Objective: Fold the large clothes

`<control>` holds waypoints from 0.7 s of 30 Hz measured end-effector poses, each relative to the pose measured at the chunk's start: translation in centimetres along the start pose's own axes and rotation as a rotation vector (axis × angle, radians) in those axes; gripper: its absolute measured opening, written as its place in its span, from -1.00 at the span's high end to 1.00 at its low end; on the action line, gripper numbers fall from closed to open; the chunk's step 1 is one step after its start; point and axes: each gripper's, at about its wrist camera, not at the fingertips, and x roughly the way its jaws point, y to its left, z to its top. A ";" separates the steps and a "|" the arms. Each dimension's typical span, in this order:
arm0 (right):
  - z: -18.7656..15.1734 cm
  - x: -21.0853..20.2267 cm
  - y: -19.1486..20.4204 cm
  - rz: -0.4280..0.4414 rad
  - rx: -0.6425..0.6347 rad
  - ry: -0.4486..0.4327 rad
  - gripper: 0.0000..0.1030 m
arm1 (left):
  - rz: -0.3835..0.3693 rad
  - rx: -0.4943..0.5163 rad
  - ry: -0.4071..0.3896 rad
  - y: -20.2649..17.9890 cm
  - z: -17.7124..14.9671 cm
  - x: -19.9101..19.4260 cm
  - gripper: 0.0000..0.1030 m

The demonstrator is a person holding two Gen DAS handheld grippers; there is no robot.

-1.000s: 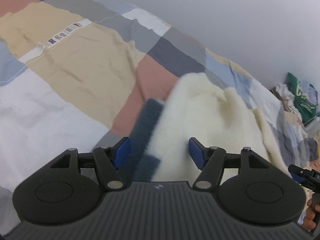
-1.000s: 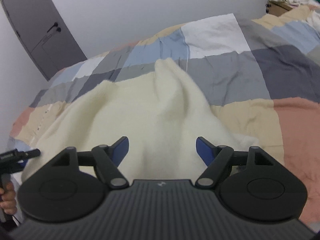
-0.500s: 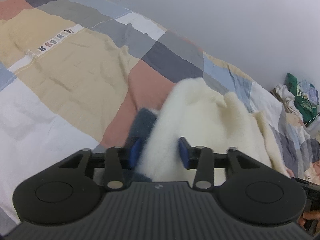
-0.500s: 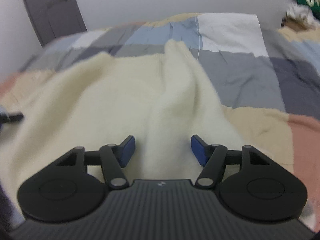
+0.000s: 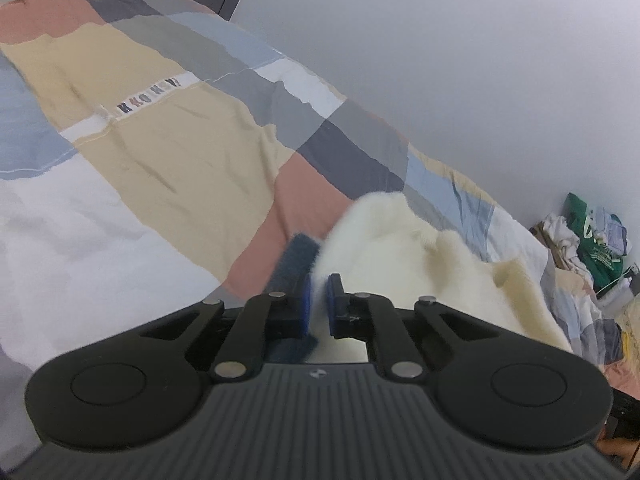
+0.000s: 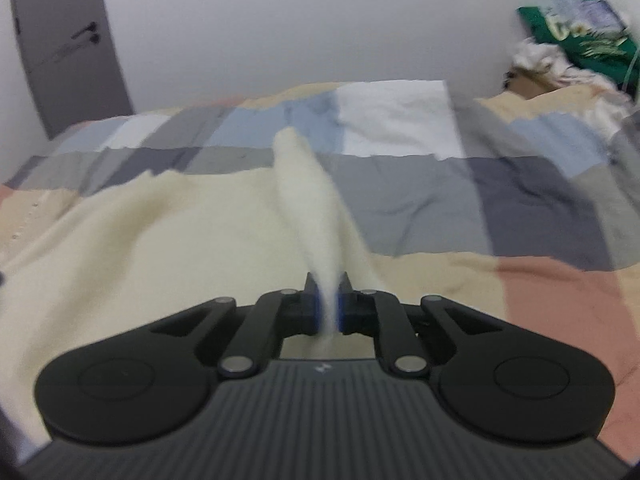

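A cream fleece garment (image 5: pixel 404 248) with a dark blue trim (image 5: pixel 294 258) lies on a patchwork bed. In the left wrist view my left gripper (image 5: pixel 319 294) is shut on the garment's edge where the cream fleece meets the blue trim. In the right wrist view the same garment (image 6: pixel 160 232) spreads to the left, and my right gripper (image 6: pixel 329 300) is shut on a raised ridge of it (image 6: pixel 312 200). Both grips lift the fabric off the bed.
The bed cover (image 5: pixel 160 140) is a patchwork of beige, pink, grey, blue and white. A pile of clothes with a green item (image 5: pixel 592 240) sits at the bed's far end, also in the right wrist view (image 6: pixel 576 48). A grey door (image 6: pixel 64 40) stands far left.
Both grippers have closed from wide open onto the cream garment. The fabric between the jaws is now pinched into a ridge and pulled up.
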 end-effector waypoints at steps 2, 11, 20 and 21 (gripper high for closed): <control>-0.5 0.8 -0.3 -0.030 -0.002 0.031 0.79 | 0.034 0.018 0.020 -0.1 -0.1 0.6 0.80; -2.3 3.8 -0.6 -0.049 0.009 0.131 0.71 | 0.091 0.080 0.061 0.2 -1.2 2.5 0.79; -1.7 0.1 0.2 -0.046 0.088 0.030 -0.12 | 0.120 0.209 0.004 -2.7 -1.4 -1.7 0.74; -1.6 -0.9 1.0 -0.046 0.053 -0.006 -0.19 | 0.115 0.225 -0.006 -3.1 -1.4 -2.3 0.72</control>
